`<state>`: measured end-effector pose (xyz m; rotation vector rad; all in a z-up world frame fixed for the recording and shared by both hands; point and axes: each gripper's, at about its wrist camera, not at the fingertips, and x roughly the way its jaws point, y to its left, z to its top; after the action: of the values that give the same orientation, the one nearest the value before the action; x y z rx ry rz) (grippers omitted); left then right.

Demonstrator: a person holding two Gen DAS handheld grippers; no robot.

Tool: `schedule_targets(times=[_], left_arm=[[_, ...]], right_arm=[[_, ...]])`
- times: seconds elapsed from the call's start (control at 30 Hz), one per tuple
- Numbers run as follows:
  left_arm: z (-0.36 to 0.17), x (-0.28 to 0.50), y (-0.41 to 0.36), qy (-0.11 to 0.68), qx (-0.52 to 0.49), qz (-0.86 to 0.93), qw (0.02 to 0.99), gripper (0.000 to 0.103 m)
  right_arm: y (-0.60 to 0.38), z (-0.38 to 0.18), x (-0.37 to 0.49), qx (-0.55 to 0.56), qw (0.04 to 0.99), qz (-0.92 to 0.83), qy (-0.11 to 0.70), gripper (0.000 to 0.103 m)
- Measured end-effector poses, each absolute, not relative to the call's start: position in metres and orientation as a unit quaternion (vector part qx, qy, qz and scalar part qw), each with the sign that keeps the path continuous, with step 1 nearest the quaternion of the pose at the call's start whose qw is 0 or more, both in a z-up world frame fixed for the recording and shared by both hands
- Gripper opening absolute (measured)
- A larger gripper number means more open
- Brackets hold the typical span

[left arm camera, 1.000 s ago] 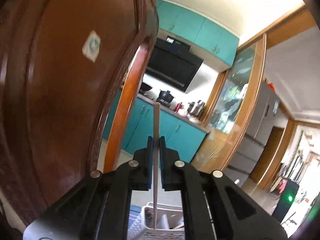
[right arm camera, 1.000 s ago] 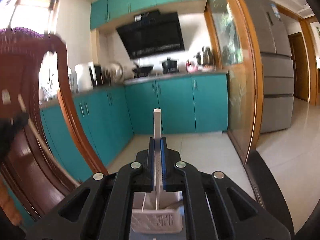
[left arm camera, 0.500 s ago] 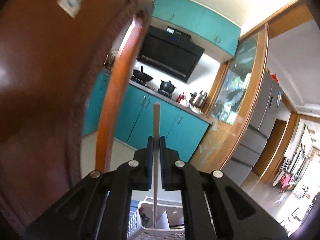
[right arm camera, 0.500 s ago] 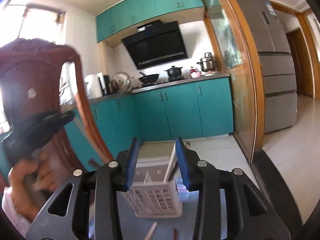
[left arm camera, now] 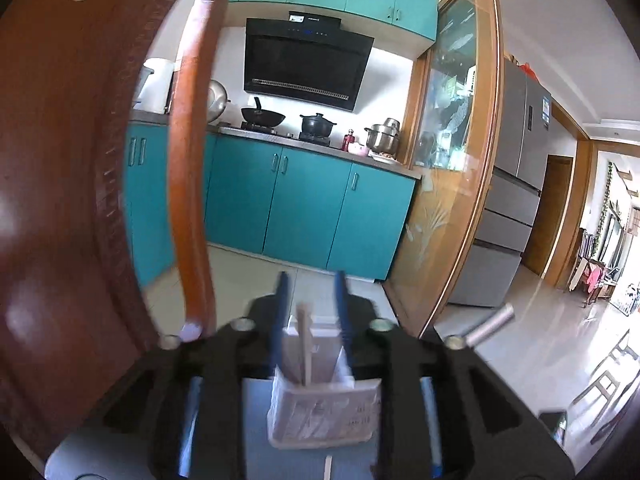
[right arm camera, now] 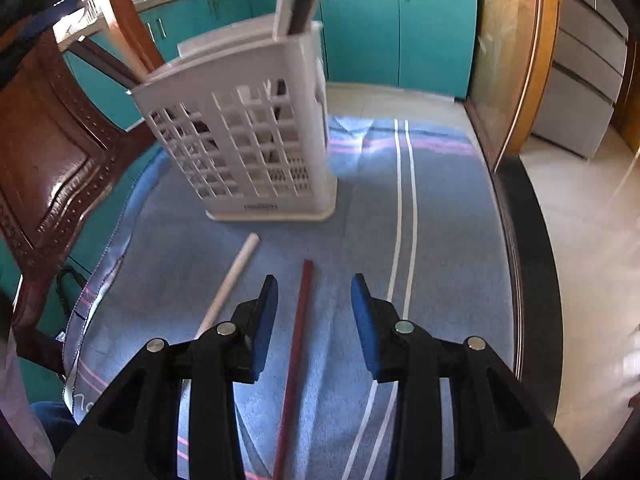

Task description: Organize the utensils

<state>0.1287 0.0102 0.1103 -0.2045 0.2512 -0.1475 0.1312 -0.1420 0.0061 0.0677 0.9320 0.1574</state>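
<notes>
Fingers [left arm camera: 280,312] blurred; white basket [left arm camera: 320,412] partly hidden.

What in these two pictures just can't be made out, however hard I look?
- Right wrist view: the tops of the sticks in the white slotted plastic utensil basket are cut off by the upper edge.
- Right wrist view: the near end of the dark red chopstick runs off the bottom edge.
- Left wrist view: the basket's label is blurred, unreadable.
- Left wrist view: the left gripper hides the table in front.
</notes>
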Motion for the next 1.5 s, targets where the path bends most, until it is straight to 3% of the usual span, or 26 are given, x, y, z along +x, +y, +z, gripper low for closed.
schedule_targets(times=[0.17,0.4,0.43,0.53,0.7,1.07,1.13,1.23,1.5], left_arm=[[0.060,0.081,0.021,0.168,-0.052,-0.055,0.983,0.040],[0.002,0.109,0.025,0.348,-0.016,-0.040,0.937,0.055],[-0.007,0.114,0.025,0.372,-0.010,-0.035,0.927,0.055],[-0.022,0.120,0.024,0.410,0.000,-0.031,0.912,0.058],[-0.032,0.116,0.020,0.423,0.016,-0.043,0.905,0.064],[-0.049,0.119,-0.012,0.457,0.006,-0.109,0.883,0.068],[-0.052,0.118,-0.017,0.461,0.009,-0.112,0.880,0.068],[-0.059,0.122,-0.027,0.468,0.014,-0.117,0.876,0.070],[-0.078,0.121,-0.054,0.487,0.053,-0.128,0.862,0.072]], right_arm=[[-0.140,-0.015,0.136,0.038,0.871,0.073,0.485,0.038],[-0.130,-0.040,0.138,0.028,0.857,0.058,0.511,0.037],[-0.129,-0.040,0.137,0.030,0.858,0.055,0.509,0.035],[-0.132,-0.041,0.136,0.045,0.859,0.045,0.508,0.007],[-0.148,-0.040,0.133,0.085,0.861,0.025,0.501,0.007],[-0.177,-0.035,0.128,0.152,0.862,0.010,0.484,0.009],[-0.178,-0.031,0.129,0.149,0.866,0.004,0.477,0.011],[-0.181,-0.028,0.128,0.148,0.868,-0.005,0.474,0.023],[-0.183,-0.030,0.128,0.143,0.866,-0.012,0.479,0.030]])
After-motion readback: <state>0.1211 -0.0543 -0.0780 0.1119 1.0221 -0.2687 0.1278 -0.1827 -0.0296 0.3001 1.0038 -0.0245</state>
